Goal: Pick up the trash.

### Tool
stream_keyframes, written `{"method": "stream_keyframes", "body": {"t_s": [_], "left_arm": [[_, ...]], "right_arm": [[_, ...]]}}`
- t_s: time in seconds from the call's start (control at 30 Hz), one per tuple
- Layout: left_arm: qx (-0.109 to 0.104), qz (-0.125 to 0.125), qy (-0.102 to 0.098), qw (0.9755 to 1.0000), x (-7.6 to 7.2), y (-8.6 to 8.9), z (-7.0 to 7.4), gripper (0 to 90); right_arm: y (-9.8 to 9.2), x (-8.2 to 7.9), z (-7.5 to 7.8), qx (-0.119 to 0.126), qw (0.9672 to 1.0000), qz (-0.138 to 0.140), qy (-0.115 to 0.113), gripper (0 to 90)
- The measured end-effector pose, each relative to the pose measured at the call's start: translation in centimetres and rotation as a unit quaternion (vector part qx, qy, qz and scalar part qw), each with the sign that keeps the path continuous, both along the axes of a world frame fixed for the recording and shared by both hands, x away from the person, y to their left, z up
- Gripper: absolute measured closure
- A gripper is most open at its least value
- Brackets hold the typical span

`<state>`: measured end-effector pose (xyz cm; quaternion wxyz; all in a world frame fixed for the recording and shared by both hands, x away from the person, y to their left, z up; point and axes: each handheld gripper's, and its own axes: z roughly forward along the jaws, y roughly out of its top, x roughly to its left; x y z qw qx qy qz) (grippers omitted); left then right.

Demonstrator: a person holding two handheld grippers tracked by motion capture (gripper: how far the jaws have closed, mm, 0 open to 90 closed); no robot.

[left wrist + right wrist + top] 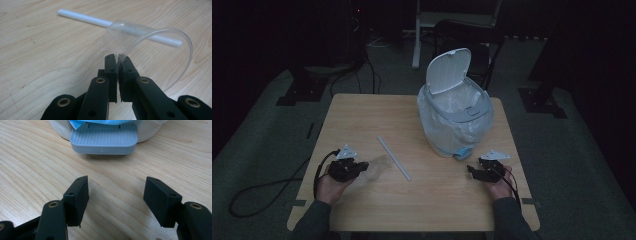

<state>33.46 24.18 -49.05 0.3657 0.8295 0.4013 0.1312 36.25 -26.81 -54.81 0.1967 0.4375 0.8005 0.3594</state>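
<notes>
Gripping: left tool (117,58) is pinching the thin rim of a clear plastic cup (150,45); jaws are pressed together on the wall, which is flattening and bowing out into an arc beyond the tips
Cup location: lying on its side on the worktop (362,210), front-left, just beside the left tool (362,166) in the high view, near the white straw (394,158)
Right tool: jaws (116,200) are standing well apart, holding nothing; hovering low over the wood in front of the bin pedal (103,141)
Bin: white pedal bin (455,112) is standing far-right with lid (448,70) tipped up and a liner bag inside; I'm reading it as the likely drop target
Doing it well: bite is only catching the rim edge, so I'd be lifting slowly and keeping the pinch firm; thin wall is likely flexing and could slip; clearing the straw on the way up, since the cup is overlapping it from this angle
Left gripper view: showing the wall squeezed between the pads and the straw running behind the cup; contact between cup and straw I cannot tell
High view: showing layout, both hands, open lid; cup is reading as a faint smudge there
Right gripper view: showing pedal ribbing and blue liner edge (82,123) up close
</notes>
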Motion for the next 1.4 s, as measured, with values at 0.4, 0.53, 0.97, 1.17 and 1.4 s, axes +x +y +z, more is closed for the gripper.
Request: {"method": "stream_keyframes", "body": {"t_s": [0.4,0.53,0.97,1.17,1.4], "left_arm": [[-0.011,-0.007,-0.022,0.9997,0.4,-0.6,0.5,87.4],[-0.017,-0.015,-0.032,0.9992,0.6,-1.0,1.0,87.4],[-0.029,-0.038,-0.060,0.9970,1.5,-2.4,2.8,87.3],[-0.036,-0.047,-0.070,0.9958,1.8,-2.8,3.8,87.3],[-0.042,-0.053,-0.081,0.9944,2.3,-3.1,4.9,87.3]], "right_arm": [[0.0,0.0,0.0,0.000,1.0000,0.001,0.000,35.8],[0.0,0.0,0.0,0.000,1.0000,0.001,0.001,35.8],[0.0,0.0,0.0,0.001,1.0000,0.002,0.002,35.1],[0.0,0.0,0.0,0.001,1.0000,0.003,0.002,34.7],[0.0,0.0,0.0,0.001,1.0000,0.003,0.002,34.5]]}}
